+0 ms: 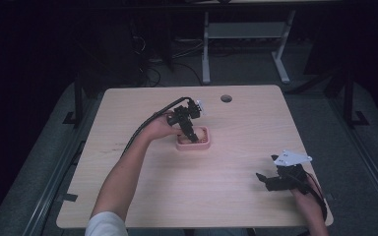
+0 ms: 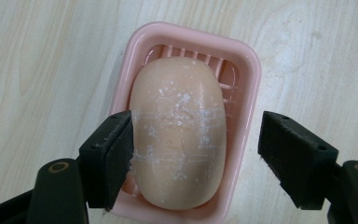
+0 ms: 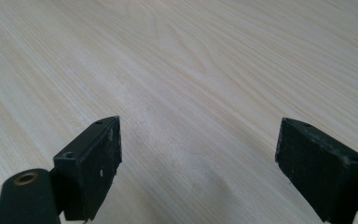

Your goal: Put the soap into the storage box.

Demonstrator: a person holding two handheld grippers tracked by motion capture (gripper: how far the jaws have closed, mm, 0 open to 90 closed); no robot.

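Soap [image 2: 179, 133] lying in pink dish [image 2: 248, 70], mid-table [image 1: 236, 191]. Left gripper [image 2: 196, 154] over dish, jaws apart; one jaw touching soap's side, other out past dish rim. Right gripper [image 3: 198, 161] near table's right front, jaws wide apart, bare wood between.

The high view looks down over the pale wooden table [image 1: 226, 182]. Both gripper views sit close above it, the left sharing the pink plastic soap dish [image 2: 249, 70]

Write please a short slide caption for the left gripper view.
Open left claw straddling a peach soap bar in a pink soap dish on a wooden table.
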